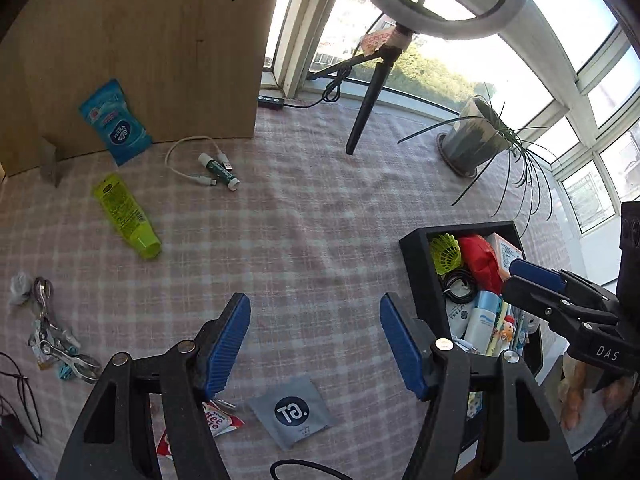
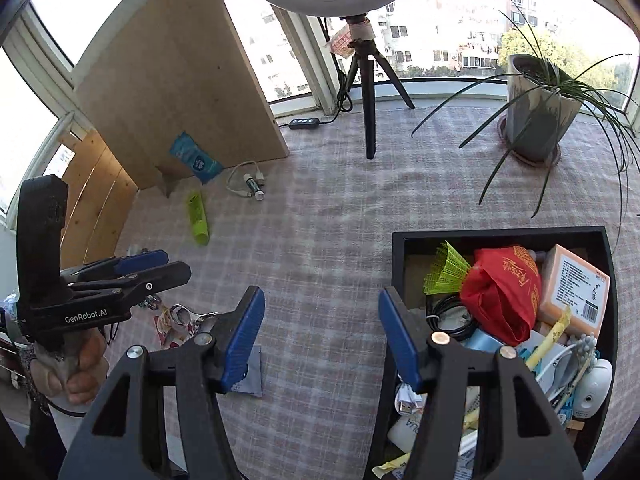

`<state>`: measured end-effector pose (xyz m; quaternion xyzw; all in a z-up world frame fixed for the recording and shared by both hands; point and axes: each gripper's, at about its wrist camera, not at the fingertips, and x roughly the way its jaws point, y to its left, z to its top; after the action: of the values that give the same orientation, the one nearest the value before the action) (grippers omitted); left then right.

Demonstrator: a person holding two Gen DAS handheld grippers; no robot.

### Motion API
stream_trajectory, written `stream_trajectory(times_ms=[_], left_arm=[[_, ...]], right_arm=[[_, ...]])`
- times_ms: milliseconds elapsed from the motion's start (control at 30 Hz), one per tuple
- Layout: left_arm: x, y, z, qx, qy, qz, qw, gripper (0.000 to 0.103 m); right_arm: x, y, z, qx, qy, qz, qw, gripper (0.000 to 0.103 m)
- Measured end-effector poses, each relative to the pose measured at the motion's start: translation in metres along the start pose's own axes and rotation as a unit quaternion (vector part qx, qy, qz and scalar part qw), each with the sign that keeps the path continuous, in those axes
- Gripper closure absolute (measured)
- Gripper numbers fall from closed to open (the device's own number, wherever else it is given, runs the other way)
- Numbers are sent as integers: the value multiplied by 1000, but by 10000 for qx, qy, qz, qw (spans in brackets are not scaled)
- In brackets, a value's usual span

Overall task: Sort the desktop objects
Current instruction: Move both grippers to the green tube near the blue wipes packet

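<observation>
Left claw and right claw both gape apart, empty, above the bench. We see the black box brim-full at 3 o'clock; loose green tube at 10 o'clock. Risk: further items spill off the heap.

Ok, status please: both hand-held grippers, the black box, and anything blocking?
Left hand-held gripper open, empty. Right hand-held gripper open, empty. Black box already crowded; grey sachet, green tube on the cloth. Nothing blocking.
</observation>
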<state>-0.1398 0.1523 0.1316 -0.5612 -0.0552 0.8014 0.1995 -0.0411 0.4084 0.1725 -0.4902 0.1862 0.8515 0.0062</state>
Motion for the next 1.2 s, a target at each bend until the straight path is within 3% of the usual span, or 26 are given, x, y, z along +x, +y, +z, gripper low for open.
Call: stream_trajectory(times_ms=[267,500,800,900,1100,1200], left_arm=[[15,106,14,-1303,-149,49,9914,39],[45,159,30,-1903,-131,-62,9816,39],[84,194,37,-2371,-68,-337,9709,40],[90,196,38,-2315,-55,-459,9717,40],[104,195,41,-2181,50,-362,9752,40],[110,196,41,-2177,62,-326,9754,40]], right_arm=[[90,73,62,-494,615,476,9957,57],[182,135,97,-797,1235,845,9855,67],[287,168,116,-507,1935,1216,9722,79],[309,170,120,-321,2083,1406,9674,79],[336,181,121,-291,2380,1605,9575,79],[344,189,121,-389,2428,1468,9581,79]])
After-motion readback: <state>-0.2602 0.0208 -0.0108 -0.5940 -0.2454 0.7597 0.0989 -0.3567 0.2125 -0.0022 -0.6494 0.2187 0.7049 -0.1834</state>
